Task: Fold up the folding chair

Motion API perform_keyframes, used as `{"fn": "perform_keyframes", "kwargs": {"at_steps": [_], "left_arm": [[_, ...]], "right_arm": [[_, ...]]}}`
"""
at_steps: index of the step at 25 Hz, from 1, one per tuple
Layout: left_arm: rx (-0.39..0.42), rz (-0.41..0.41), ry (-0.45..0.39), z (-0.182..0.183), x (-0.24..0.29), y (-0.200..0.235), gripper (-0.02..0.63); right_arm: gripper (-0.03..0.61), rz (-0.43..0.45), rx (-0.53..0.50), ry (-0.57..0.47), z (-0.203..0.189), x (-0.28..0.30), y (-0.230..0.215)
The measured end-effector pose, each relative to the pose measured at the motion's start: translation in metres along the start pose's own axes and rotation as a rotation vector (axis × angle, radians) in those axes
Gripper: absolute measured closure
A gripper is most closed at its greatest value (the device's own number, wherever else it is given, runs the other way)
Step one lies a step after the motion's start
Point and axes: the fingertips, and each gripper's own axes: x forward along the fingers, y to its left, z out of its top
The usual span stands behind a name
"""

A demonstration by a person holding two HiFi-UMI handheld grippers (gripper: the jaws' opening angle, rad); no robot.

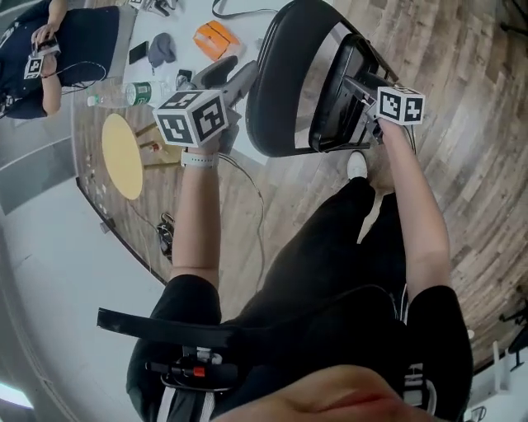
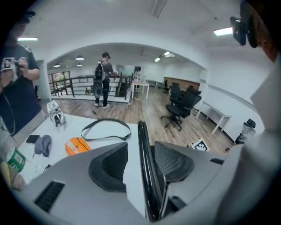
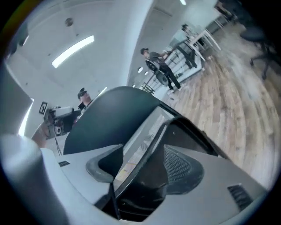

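Observation:
The black folding chair (image 1: 276, 82) stands in front of me on the wood floor, its seat (image 1: 334, 99) tipped up close to the backrest. My left gripper (image 1: 239, 78) reaches the backrest's left rim. In the left gripper view the thin black rim (image 2: 142, 140) runs between the jaws of the left gripper (image 2: 140, 165); white table shows between the rim and the left pad, so the jaws are open. My right gripper (image 1: 356, 89) is at the seat's right side. In the right gripper view the seat's edge (image 3: 145, 189) lies between the open jaws of the right gripper (image 3: 145, 169), and the backrest (image 3: 109, 118) rises behind.
A white table (image 1: 239, 25) behind the chair holds an orange item (image 1: 213, 39), a water bottle (image 1: 136, 92) and a black strap (image 2: 105, 129). A round wooden stool (image 1: 122, 155) stands at the left. One person sits at the far left (image 1: 49, 49); another stands by a railing (image 2: 103, 79).

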Motion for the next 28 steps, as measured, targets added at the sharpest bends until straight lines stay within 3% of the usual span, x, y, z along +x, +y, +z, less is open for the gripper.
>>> {"fn": "perform_keyframes", "kwargs": {"at_steps": [4, 7, 17, 20, 21, 23, 26, 28], "left_arm": [[-0.019, -0.04, -0.222, 0.012, -0.05, -0.028, 0.422], [-0.033, -0.125, -0.348, 0.006, -0.076, -0.075, 0.422], [0.007, -0.184, -0.519, -0.001, -0.135, -0.203, 0.422], [-0.031, -0.224, -0.567, 0.003, -0.156, -0.228, 0.424], [-0.041, -0.222, -0.58, 0.004, -0.161, -0.233, 0.44], [-0.045, -0.21, -0.595, 0.006, -0.17, -0.241, 0.567], [-0.029, -0.215, -0.61, 0.008, -0.182, -0.253, 0.608], [-0.005, -0.219, -0.62, 0.011, -0.188, -0.262, 0.609]], "right_arm": [[0.313, 0.036, -0.324, -0.083, 0.039, -0.053, 0.071], [0.313, 0.074, -0.466, -0.128, 0.052, -0.098, 0.131], [0.314, 0.211, -0.798, -0.139, 0.06, -0.206, 0.281], [0.318, 0.247, -0.857, -0.133, 0.061, -0.232, 0.313], [0.347, 0.262, -0.875, -0.137, 0.063, -0.241, 0.322], [0.447, 0.297, -0.886, -0.15, 0.065, -0.256, 0.339], [0.562, 0.336, -0.889, -0.151, 0.062, -0.271, 0.356], [0.568, 0.349, -0.905, -0.152, 0.062, -0.278, 0.366]]}}
